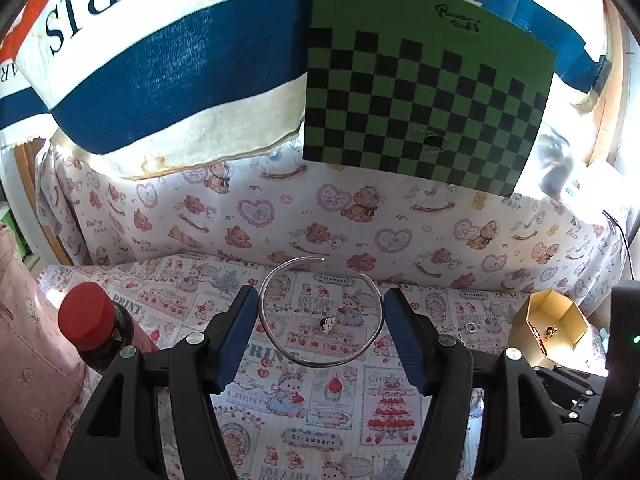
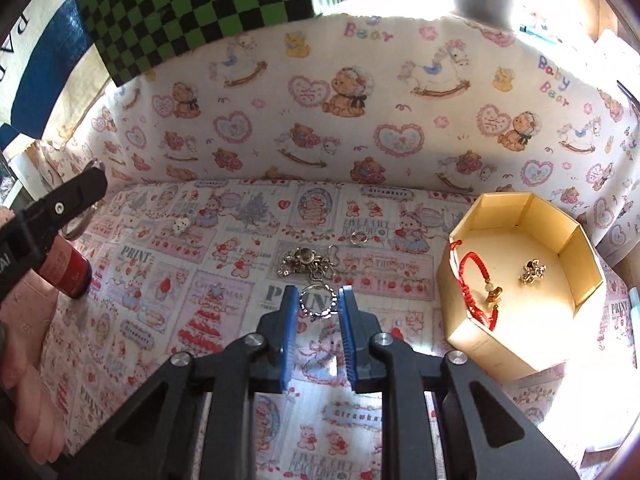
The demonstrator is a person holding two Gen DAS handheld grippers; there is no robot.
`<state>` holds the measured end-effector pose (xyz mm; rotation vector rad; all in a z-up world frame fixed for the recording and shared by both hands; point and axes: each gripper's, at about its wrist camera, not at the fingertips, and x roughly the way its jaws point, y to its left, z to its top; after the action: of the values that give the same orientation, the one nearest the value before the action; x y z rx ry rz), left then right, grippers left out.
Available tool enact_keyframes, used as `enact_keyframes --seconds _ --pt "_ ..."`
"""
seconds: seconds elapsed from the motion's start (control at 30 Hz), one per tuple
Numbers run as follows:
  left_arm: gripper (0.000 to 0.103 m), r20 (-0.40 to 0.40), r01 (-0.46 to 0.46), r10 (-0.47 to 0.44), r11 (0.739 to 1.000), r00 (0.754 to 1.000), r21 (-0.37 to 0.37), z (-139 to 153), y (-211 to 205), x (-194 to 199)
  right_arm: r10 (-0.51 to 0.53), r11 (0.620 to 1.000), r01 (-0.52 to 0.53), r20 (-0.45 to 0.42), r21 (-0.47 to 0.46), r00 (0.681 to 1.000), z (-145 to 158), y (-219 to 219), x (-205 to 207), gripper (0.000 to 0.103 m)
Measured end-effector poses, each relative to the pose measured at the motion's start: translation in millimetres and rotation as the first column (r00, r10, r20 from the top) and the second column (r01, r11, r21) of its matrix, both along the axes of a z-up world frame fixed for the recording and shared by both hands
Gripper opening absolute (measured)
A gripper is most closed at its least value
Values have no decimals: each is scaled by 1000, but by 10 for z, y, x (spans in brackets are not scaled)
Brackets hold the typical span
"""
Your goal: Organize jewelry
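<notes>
Silver and thin, the bangle (image 1: 320,312) lies between the left gripper (image 1: 320,334)'s spread fingers; springy, slippery, best pinched across its wire. The right gripper (image 2: 319,308) clasps a small beaded ring (image 2: 317,301), near-left of the gold box (image 2: 472,344).

A bangle (image 1: 320,316) lies on the cloth (image 1: 312,408) around a charm (image 1: 328,324), box (image 1: 550,330) to its right.

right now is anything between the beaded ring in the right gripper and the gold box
Nothing visible. The right gripper brackets the beaded ring, and only bare printed cloth lies between it and the gold box. The box wall itself must be cleared.
</notes>
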<state>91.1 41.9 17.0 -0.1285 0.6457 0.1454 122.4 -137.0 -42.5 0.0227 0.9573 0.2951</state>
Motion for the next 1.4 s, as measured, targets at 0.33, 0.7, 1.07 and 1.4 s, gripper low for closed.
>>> enact_keyframes --seconds 0.33,0.7,1.07,1.4 --pt "63 72 31 -25 996 997 -78 157 53 -141 -27 997 20 92 75 995 392 -316 -175 18" --pt "64 58 168 -167 986 984 -11 58 -453 -185 -38 991 10 213 130 976 723 -500 -406 18" --pt "64 74 402 -395 908 916 -123 72 -1279 -368 -141 945 63 226 320 964 610 -1668 -237 18" --pt "63 -121 331 -390 880 913 -340 -206 -1714 434 -189 892 143 67 430 980 285 -2021 -51 19"
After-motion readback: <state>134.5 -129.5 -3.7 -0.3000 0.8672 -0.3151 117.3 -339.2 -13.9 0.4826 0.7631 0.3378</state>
